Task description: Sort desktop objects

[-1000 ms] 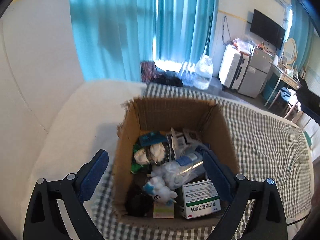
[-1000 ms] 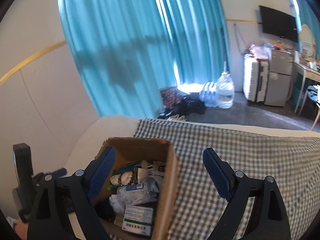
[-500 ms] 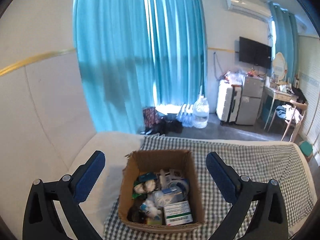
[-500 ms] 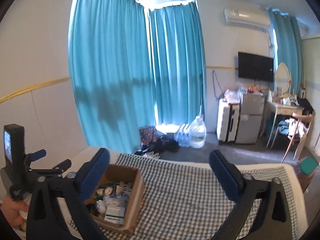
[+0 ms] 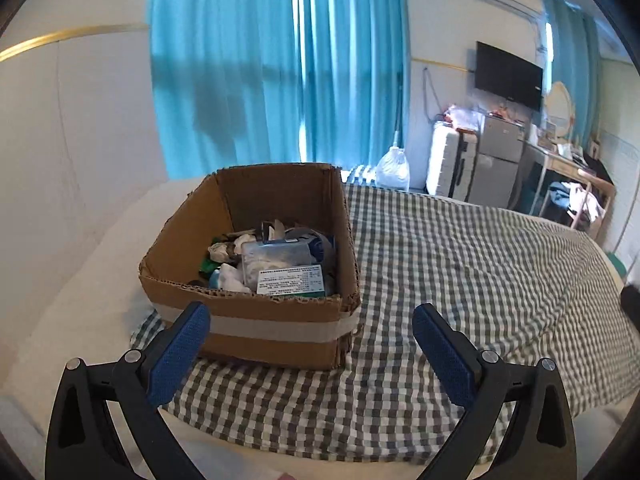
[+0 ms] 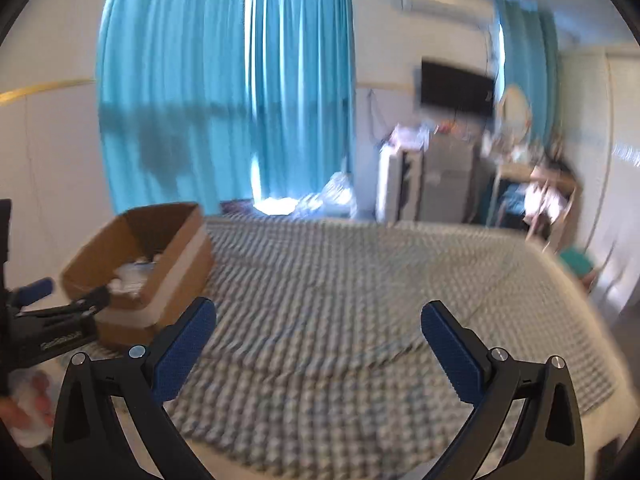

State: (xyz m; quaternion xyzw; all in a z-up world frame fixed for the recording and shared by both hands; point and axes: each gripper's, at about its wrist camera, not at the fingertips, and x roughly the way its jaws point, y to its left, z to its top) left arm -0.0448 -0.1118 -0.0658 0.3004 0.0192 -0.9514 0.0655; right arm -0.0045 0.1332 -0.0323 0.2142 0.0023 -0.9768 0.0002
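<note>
**Inspector A:** Since the earlier frames both claws have drawn back and dropped lower. The cardboard box (image 5: 256, 276), seen from above a second ago, now shows its taped near wall. The left claw's jaws have also spread a little wider.

**Inspector B:** State of the claws?

**Inspector A:** The left claw (image 5: 310, 354) stands fully spread and holds nothing; only checked cloth (image 5: 460, 280) and the box's lower edge lie between its pads. The right claw (image 6: 318, 350) is likewise wide apart and empty, over bare cloth.

**Inspector B:** Position of the box?

**Inspector A:** It sits on the checked cloth covering the bed, at the cloth's left end. From the left claw it is just ahead, slightly left of centre, clear of the pads. From the right claw it lies well to the left and ahead, beside the other tool; that view is blurred.

**Inspector B:** Orientation?

**Inspector A:** Upright, mouth open to the ceiling. Its longer sides appear to run away from the left claw toward the blue curtains (image 5: 276, 72). A white-labelled medicine packet (image 5: 290, 279) lies flat at the near inside wall, long edge parallel to that wall, among mixed items I cannot identify.
</note>
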